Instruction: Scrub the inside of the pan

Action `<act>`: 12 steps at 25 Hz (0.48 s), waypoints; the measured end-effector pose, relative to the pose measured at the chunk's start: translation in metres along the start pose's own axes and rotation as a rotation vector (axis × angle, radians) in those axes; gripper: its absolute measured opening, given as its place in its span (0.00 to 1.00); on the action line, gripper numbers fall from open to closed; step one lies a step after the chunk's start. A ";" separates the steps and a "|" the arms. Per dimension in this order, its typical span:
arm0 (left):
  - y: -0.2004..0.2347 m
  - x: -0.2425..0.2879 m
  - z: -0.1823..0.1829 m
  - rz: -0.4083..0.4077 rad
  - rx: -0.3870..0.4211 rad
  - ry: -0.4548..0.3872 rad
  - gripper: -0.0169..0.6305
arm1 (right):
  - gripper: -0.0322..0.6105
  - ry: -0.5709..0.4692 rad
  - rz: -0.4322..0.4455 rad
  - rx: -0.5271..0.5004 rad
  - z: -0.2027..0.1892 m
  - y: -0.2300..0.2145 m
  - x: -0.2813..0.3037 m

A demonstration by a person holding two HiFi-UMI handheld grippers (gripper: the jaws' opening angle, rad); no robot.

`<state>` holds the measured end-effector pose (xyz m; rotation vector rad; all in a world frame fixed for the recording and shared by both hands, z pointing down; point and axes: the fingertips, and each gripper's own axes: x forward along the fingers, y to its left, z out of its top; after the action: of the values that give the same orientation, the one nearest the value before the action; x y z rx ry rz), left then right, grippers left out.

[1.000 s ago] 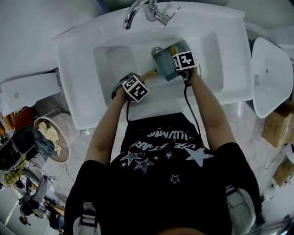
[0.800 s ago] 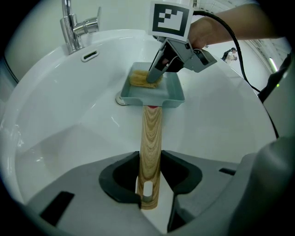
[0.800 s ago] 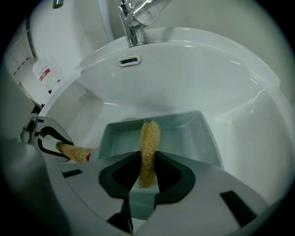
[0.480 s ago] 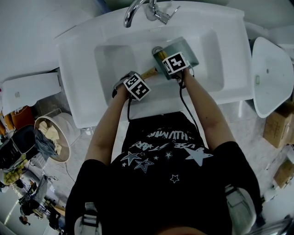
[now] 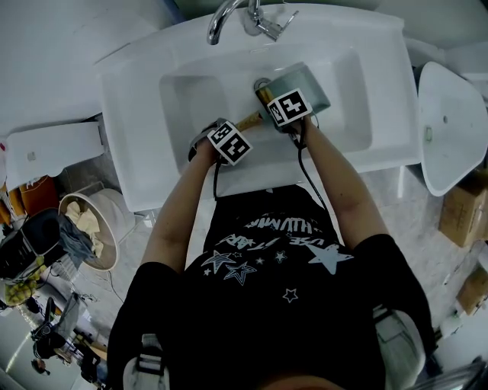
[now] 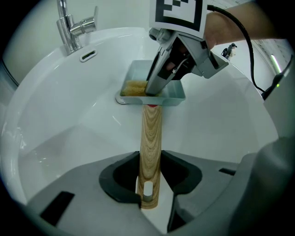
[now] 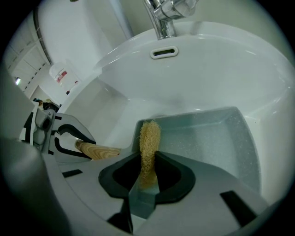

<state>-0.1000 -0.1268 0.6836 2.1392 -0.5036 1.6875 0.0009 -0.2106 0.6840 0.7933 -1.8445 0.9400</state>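
Observation:
A square grey-green pan (image 5: 305,82) (image 6: 170,88) (image 7: 212,138) lies in the white sink, over the drain. Its wooden handle (image 6: 151,143) (image 7: 97,150) (image 5: 248,120) runs toward me, and my left gripper (image 6: 148,199) (image 5: 229,142) is shut on the handle's end. My right gripper (image 7: 146,177) (image 5: 288,107) is shut on a yellow loofah scrubber (image 7: 148,147) (image 6: 134,87), whose tip rests inside the pan at its left rim.
The sink basin (image 5: 191,99) has a chrome tap (image 5: 229,17) (image 6: 73,27) (image 7: 167,14) and an overflow slot (image 7: 164,52) at the back. A waste bin (image 5: 91,228) stands on the floor to the left, a white toilet (image 5: 450,122) to the right.
My right gripper has slid left across the pan with the scrubber, from the pan's right part to its left side. The left gripper and the handle have stayed put.

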 end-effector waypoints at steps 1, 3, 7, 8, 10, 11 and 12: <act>0.000 0.000 0.000 0.001 0.001 0.001 0.25 | 0.19 -0.013 -0.003 0.014 0.000 -0.002 -0.003; 0.000 0.000 -0.001 0.005 0.002 0.004 0.25 | 0.19 -0.037 -0.029 0.041 -0.002 -0.012 -0.010; -0.001 0.001 -0.002 0.016 0.002 0.015 0.25 | 0.19 -0.067 -0.136 0.064 -0.010 -0.050 -0.034; -0.001 0.001 -0.003 0.017 0.000 0.017 0.25 | 0.19 -0.075 -0.165 0.074 -0.011 -0.061 -0.039; -0.001 0.000 -0.004 0.020 -0.009 0.019 0.25 | 0.19 -0.086 -0.224 0.094 -0.012 -0.081 -0.049; -0.001 0.000 -0.004 0.021 -0.013 0.018 0.25 | 0.19 -0.089 -0.250 0.103 -0.013 -0.089 -0.053; -0.002 0.000 -0.004 0.023 -0.016 0.017 0.25 | 0.19 -0.094 -0.268 0.110 -0.014 -0.095 -0.055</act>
<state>-0.1025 -0.1233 0.6847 2.1134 -0.5371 1.7068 0.1061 -0.2396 0.6652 1.1383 -1.7224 0.8483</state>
